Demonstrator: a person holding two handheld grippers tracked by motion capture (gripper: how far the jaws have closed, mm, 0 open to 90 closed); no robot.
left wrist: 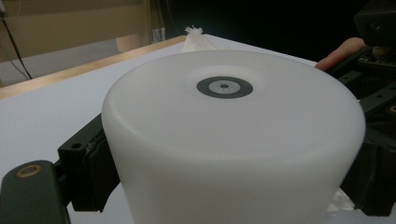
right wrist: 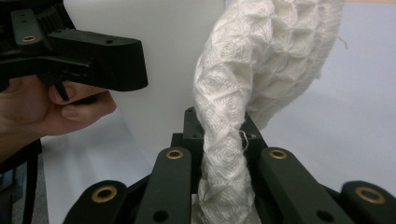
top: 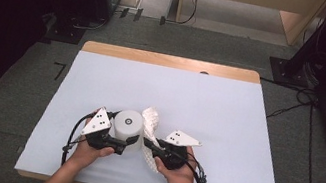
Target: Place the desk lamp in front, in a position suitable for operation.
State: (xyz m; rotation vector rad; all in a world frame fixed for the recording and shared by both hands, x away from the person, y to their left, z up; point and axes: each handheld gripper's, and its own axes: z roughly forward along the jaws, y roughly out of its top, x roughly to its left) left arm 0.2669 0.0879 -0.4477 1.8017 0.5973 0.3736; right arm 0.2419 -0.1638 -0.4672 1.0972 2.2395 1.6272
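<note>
My left gripper (top: 127, 142) is clamped round the white cylinder (top: 127, 125); my right gripper (top: 146, 145), at its 3 o'clock, pinches the white cloth (top: 152, 120) tight.

White cylinder gripped in the left claw

The left claw (left wrist: 233, 186) has its black jaws pressed against both sides of a white plastic cylinder (left wrist: 233, 154), whose flat top carries a small grey ring (left wrist: 224, 87). Behind it, a tip of white cloth (left wrist: 196, 39) rises above the white surface (left wrist: 51, 112); a fingertip (left wrist: 338, 53) shows at right.
</note>
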